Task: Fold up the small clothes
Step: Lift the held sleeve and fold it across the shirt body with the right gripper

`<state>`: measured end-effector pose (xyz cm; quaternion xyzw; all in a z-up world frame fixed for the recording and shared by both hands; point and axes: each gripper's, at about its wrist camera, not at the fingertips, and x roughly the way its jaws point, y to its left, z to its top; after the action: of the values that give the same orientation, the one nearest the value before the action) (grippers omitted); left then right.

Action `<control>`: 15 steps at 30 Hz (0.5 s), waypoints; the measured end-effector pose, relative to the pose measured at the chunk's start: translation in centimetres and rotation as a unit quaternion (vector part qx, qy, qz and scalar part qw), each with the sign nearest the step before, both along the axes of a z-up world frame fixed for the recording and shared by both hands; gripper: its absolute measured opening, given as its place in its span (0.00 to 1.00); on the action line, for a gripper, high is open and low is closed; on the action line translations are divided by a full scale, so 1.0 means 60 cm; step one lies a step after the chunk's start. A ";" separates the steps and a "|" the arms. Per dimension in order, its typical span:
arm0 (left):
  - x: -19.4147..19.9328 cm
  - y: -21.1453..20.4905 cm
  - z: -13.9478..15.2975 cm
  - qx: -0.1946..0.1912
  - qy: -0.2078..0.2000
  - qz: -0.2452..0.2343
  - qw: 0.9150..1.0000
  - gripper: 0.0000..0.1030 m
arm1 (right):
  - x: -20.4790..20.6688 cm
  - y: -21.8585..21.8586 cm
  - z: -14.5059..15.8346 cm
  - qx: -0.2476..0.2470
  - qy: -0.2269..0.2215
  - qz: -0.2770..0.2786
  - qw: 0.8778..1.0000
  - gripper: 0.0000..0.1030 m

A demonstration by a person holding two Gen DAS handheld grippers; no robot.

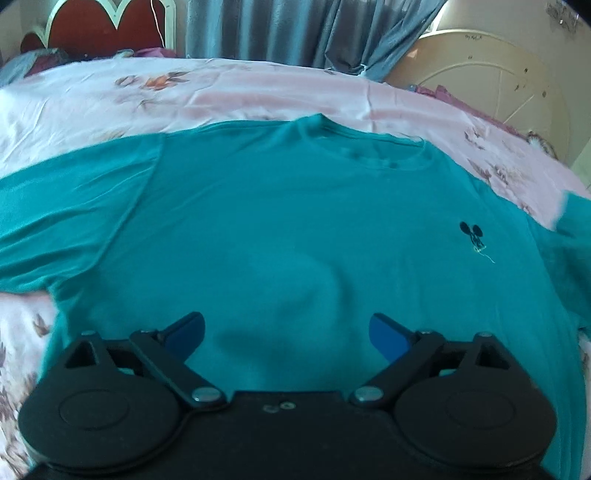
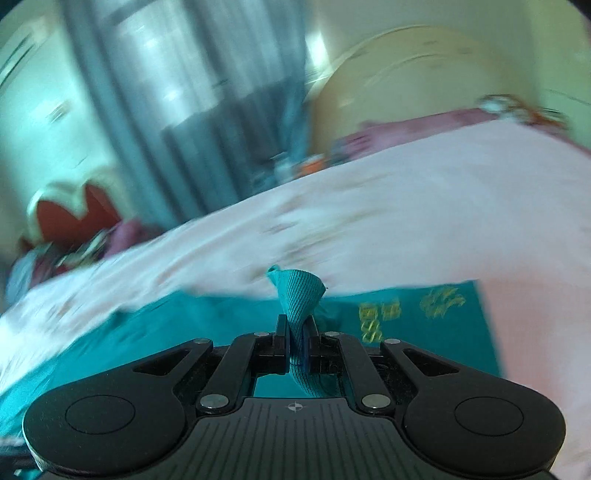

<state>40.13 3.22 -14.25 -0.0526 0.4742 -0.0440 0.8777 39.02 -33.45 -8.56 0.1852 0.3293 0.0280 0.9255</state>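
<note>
Shirt (image 1: 288, 229), teal, lies spread flat on the bed (image 1: 229, 92), front up, collar (image 1: 369, 147) toward the far side and a small dark mouse logo (image 1: 471, 232) on the chest. One sleeve (image 1: 66, 206) stretches out flat toward the left edge of the left wrist view; the other side runs off the right edge, where the fabric looks bunched and blurred. Pink floral sheet shows bare beyond the collar and along both flanks, so open bed surrounds the garment on the far side.

Left hand-held gripper (image 1: 286, 332) hovers over the lower middle of the shirt with its blue-padded jaws spread wide, nothing between them.

Right hand-held gripper (image 2: 297, 343) is clamped on a ribbed teal edge (image 2: 299, 291) of the shirt, which sticks up in a small cone past the fingertips. Yellow print (image 2: 410, 310) shows on the teal cloth beside it; this view is heavily motion-blurred.

Beyond the bed stand grey curtains (image 1: 280, 29), a red headboard (image 1: 99, 26) with white trim, and a round cream panel (image 1: 487, 81) leaning at the far right. Crumpled purple cloth (image 2: 125, 232) sits near the headboard.
</note>
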 end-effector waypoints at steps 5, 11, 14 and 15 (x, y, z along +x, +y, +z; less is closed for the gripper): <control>-0.006 0.069 0.012 -0.021 -0.011 -0.008 1.000 0.76 | 0.036 0.177 -0.038 -0.032 0.019 0.076 0.996 0.05; -0.008 0.118 0.026 -0.041 -0.028 -0.025 0.998 0.74 | 0.047 0.324 -0.100 -0.057 0.032 0.134 0.989 0.05; -0.005 0.123 0.029 -0.045 -0.031 -0.031 0.998 0.75 | 0.045 0.356 -0.125 -0.070 0.046 0.152 0.985 0.05; -0.003 0.123 0.030 -0.046 -0.031 -0.034 0.998 0.76 | 0.043 0.365 -0.129 -0.079 0.044 0.153 0.984 0.05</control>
<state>39.96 10.58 -12.43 -0.0756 0.4455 -0.0970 0.8868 41.63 -11.56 -16.31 0.0599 0.3957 0.1354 0.9064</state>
